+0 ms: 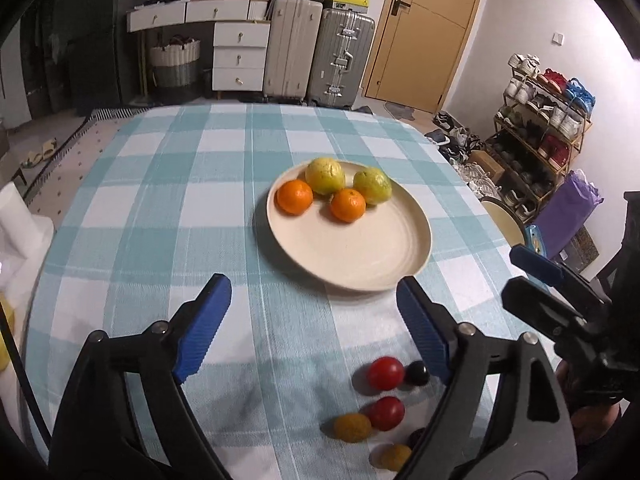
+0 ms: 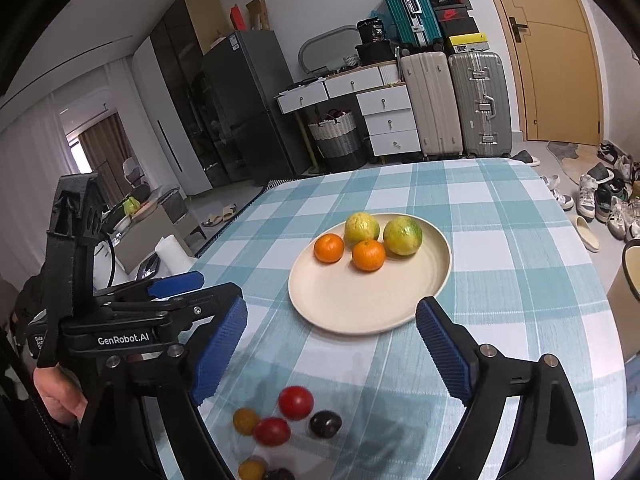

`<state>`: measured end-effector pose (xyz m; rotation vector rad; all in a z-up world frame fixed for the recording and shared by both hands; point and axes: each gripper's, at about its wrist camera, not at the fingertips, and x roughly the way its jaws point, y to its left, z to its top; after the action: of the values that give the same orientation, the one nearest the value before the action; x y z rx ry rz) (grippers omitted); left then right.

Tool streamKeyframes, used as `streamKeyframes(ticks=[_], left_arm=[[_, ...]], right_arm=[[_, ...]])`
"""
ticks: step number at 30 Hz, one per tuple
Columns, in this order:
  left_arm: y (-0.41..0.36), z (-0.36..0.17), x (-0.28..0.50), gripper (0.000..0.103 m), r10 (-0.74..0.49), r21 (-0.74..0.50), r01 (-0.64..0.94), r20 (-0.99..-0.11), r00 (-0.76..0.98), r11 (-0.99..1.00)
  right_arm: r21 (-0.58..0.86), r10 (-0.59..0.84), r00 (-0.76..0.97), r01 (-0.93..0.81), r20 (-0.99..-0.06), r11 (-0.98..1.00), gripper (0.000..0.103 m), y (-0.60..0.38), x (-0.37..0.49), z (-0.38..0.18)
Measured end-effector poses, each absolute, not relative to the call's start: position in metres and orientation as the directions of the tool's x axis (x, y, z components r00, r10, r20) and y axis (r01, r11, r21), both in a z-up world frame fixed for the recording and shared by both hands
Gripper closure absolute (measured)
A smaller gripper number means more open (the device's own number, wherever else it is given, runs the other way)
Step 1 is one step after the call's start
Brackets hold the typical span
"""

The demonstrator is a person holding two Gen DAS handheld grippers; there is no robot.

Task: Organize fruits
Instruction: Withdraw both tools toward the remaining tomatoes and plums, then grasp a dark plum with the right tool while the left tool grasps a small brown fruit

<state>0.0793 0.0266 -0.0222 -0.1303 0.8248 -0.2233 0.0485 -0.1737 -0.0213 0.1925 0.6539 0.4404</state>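
While tools (image 1: 312,312) gape, plate (image 1: 360,256) lies just ahead.

- checked tablecloth (image 1: 160,208), teal and white, covers the table
- two upright suitcases (image 2: 456,104), beige and silver, by the wooden door (image 2: 560,60)
- white drawer unit (image 1: 240,56)
- woven basket (image 2: 334,132) beside it
- shoe rack (image 1: 544,128), full
- dark fridge (image 2: 248,104)

Four citrus fruits (image 2: 366,240) on plate (image 2: 352,312)
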Motion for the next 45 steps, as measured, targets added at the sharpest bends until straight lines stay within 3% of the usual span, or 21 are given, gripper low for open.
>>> streamKeyframes(ticks=[3,14,17,26,31,45], left_arm=[[0.029,-0.031,0.071,0.018,-0.244,-0.207,0.134,-0.727,0.642,0.969],[0.039,-0.06,0.05,0.013,-0.258,-0.236,0.117,-0.754,0.605,0.965],[0.042,-0.065,0.043,0.002,-0.262,-0.247,0.109,-0.757,0.599,0.963],[0.041,-0.085,0.018,0.001,-0.283,-0.255,0.131,-0.774,0.566,0.958],[0.044,-0.089,0.006,0.001,-0.327,-0.299,0.145,-0.756,0.567,0.943],[0.046,-0.098,-0.001,0.001,-0.348,-0.318,0.151,-0.769,0.537,0.936]], right_arm=[[0.307,0.456,0.699,-0.338,-0.551,0.89,0.005,-0.173,0.044,-0.023],[0.304,0.462,0.656,-0.348,-0.597,0.887,0.005,-0.166,0.017,-0.04],[0.285,0.456,0.65,-0.357,-0.608,0.89,0.004,-0.165,0.009,-0.045],[0.327,0.457,0.616,-0.319,-0.642,0.89,0.004,-0.172,-0.006,-0.062],[0.251,0.422,0.59,-0.352,-0.688,0.902,0.004,-0.162,-0.017,-0.074],[0.257,0.445,0.521,-0.393,-0.728,0.883,0.004,-0.155,-0.037,-0.102]])
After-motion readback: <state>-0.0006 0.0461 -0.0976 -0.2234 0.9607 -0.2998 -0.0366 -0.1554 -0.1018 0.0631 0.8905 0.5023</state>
